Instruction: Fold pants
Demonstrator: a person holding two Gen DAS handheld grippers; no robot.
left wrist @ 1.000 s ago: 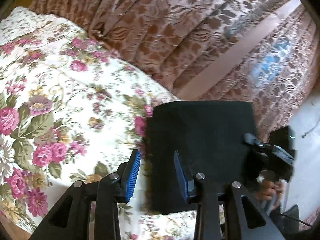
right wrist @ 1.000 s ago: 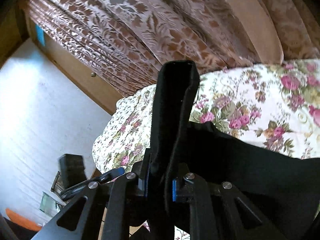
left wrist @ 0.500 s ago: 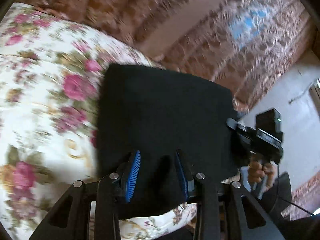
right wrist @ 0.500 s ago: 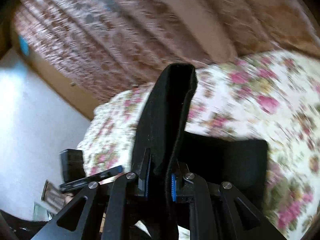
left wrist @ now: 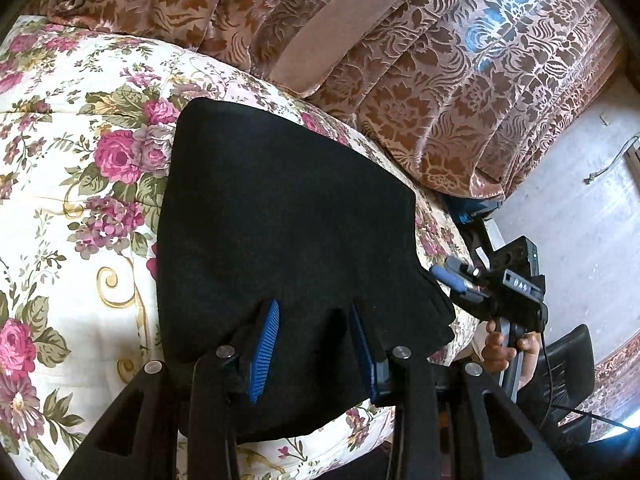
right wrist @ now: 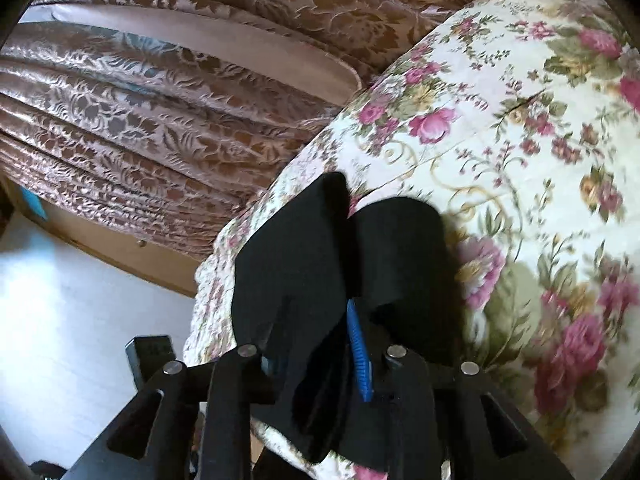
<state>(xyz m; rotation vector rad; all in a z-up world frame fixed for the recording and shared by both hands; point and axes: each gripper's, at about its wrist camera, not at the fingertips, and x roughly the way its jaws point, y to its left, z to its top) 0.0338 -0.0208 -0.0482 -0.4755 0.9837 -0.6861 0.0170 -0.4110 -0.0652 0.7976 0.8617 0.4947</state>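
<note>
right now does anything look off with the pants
Mostly fine: the pants lie folded flat on the bed. One corner at the right gripper, whose jaws have just been opening, stands bunched up rather than flat, near the bed's edge.

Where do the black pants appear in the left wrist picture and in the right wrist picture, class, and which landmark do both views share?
Left wrist view: the black pants fill the centre, spread flat on the floral bedspread.
Right wrist view: the pants lie bunched at lower centre, near the bed's edge.
Shared landmark: the brown patterned curtain behind the bed, at the top of both pictures.
</note>
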